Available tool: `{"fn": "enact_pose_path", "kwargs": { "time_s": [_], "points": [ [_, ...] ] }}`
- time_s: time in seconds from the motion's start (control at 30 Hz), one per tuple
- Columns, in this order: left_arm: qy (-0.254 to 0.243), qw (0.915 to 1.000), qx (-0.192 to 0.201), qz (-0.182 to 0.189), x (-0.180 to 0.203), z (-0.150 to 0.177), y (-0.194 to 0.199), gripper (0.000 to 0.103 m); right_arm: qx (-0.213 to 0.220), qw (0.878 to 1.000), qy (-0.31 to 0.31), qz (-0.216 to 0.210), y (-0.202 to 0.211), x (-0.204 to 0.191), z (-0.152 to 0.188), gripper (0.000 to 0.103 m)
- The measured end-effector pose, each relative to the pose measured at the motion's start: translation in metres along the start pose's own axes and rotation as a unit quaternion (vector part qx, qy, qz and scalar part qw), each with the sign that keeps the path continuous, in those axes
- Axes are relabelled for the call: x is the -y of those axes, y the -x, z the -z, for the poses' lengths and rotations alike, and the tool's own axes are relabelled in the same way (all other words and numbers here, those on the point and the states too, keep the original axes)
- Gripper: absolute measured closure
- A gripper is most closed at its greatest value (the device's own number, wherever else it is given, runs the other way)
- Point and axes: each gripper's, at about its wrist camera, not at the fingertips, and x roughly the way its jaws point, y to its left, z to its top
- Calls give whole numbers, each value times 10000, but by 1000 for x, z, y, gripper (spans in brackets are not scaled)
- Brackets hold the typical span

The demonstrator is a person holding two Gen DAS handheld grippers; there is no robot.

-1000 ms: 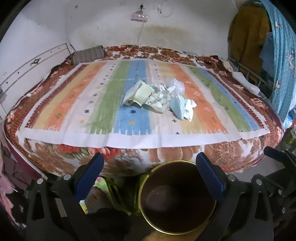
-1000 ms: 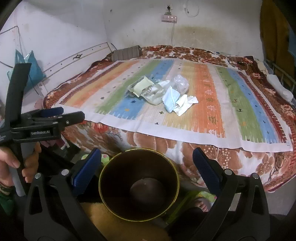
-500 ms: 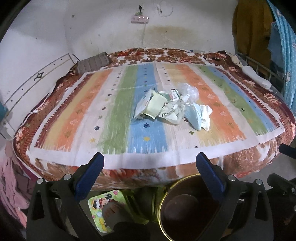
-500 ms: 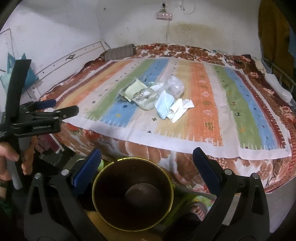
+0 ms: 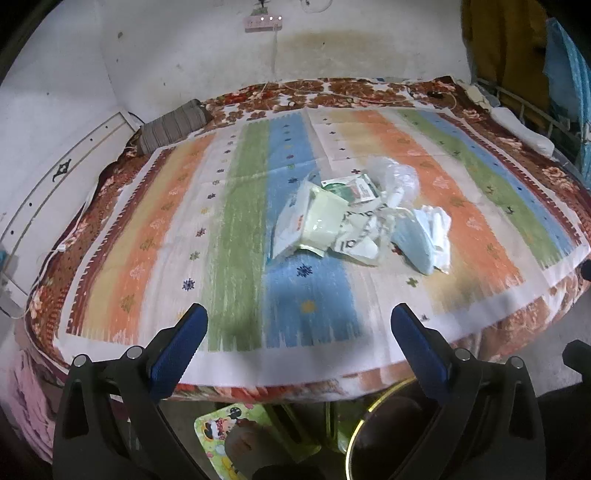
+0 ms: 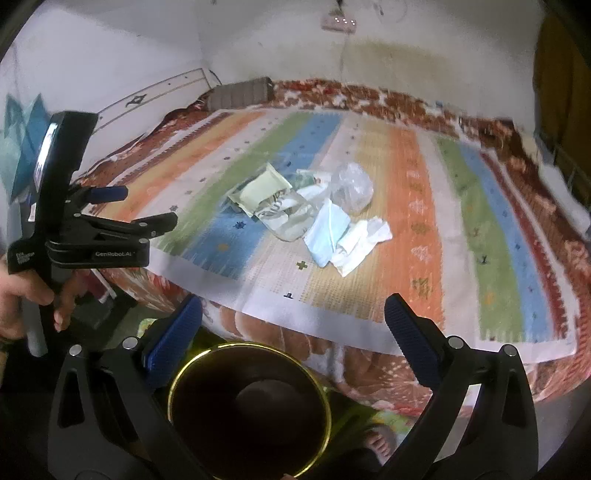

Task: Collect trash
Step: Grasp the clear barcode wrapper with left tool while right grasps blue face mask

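Bedding fills most of both views: a striped cloth (image 5: 236, 229) in orange, green, blue and cream lies flat over a floral blanket (image 6: 369, 99), with stained white walls behind, a pink power strip (image 5: 263, 23) high on the wall and a grey striped bolster (image 5: 173, 125) at the bed's far corner. Near the middle of the cloth sits the trash pile (image 5: 354, 221): a pale green packet, printed wrappers, a crumpled clear bag, a blue face mask and white tissue, all touching or overlapping. On the floor just in front of the bed stands a dark bin with a gold rim (image 6: 248, 410). The left gripper (image 5: 299, 343) hovers over the cloth's near edge, blue pads spread wide and holding nothing, gripped by a hand (image 6: 22, 295). The right gripper (image 6: 293, 325) hangs above the bin, likewise wide and empty.
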Motion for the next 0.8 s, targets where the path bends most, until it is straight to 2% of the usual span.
{"fn": "enact_pose_path", "kwargs": {
  "time_s": [0.2,0.37,0.47,0.53,0.67,0.8],
  "points": [
    [-81,9999,-137,-37,-4,-10,-25,6,-230,9997,-79,-39,-27,5,-12,9],
    [-151,9996,-198,151,-6,-15,-43,7,-385,9992,-7,64,-50,6,-20,9],
    [-287,9993,-222,50,-4,-17,-55,8,-533,9985,4,98,-66,8,-24,10],
    [-317,9992,-249,-21,-4,-20,-63,10,-623,9980,-51,55,-75,11,-28,15],
    [-204,9994,-245,-133,-11,-29,-75,10,-692,9974,-179,75,-89,19,-37,15],
    [0,9994,-334,-49,-19,-35,-89,13,-807,9963,-297,35,-107,24,-43,16]
  ]
}}
